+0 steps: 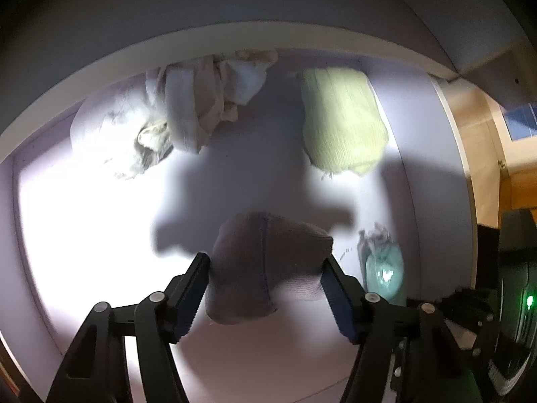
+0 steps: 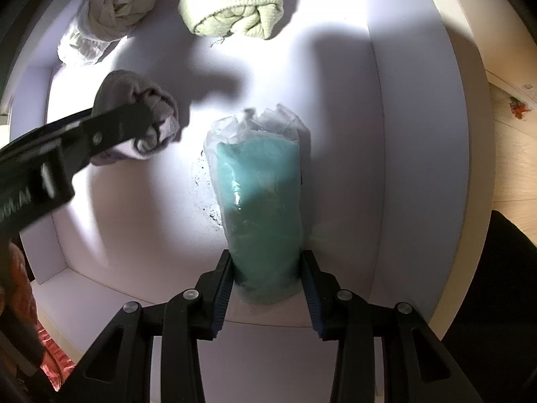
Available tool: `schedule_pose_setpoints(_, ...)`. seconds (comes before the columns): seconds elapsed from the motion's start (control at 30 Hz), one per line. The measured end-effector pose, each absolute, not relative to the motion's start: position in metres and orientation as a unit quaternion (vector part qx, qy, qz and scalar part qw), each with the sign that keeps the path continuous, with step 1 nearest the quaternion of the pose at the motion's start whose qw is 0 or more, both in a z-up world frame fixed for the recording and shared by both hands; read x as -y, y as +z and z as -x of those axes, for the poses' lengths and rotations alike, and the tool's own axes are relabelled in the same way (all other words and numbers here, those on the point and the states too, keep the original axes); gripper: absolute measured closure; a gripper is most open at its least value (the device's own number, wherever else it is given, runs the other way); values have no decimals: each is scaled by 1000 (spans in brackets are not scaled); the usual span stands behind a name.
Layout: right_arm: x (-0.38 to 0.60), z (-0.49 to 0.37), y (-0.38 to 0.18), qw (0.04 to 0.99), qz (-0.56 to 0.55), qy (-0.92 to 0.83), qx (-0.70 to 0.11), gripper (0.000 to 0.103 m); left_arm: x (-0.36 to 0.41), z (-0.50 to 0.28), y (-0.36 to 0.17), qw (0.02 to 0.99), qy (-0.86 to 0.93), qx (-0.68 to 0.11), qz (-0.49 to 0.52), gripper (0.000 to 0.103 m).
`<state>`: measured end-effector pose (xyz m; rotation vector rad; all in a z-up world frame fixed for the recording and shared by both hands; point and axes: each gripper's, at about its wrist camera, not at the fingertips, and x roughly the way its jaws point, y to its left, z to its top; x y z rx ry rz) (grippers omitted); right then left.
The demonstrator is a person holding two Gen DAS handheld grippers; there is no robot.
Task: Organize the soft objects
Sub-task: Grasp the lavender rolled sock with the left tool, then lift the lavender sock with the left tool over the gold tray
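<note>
Bin wall (image 2: 376,134) beside teal bag (image 2: 261,208), floor open left

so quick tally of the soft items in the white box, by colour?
Pale green knit roll: 1
Beige/cream cloth bundle: 1
Grey-brown rolled cloth, between the left gripper jaws: 1
Teal item in clear plastic bag, clamped by the right gripper: 1
Total: 4

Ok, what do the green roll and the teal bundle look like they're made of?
Green roll: looks like ribbed knit fabric, matte, with visible ridges. Teal bundle: soft teal cloth, probably, inside clear glossy plastic wrap that crinkles at the top and glints.
</note>
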<state>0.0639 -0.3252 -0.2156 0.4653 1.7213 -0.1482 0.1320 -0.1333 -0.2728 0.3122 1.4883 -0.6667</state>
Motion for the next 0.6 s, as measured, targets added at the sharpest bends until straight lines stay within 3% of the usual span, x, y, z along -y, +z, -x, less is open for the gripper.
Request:
schedule_pose_setpoints(0.37, 315, -64, -222, 630, -188, -67, -751, 62, 84, -113, -254, 676, -295, -665, -114, 40)
schedule_pose_setpoints(0.6, 308, -63, -225, 632, -173, -66, -752, 62, 50, -83, -200, 689, -300, -650, -110, 40)
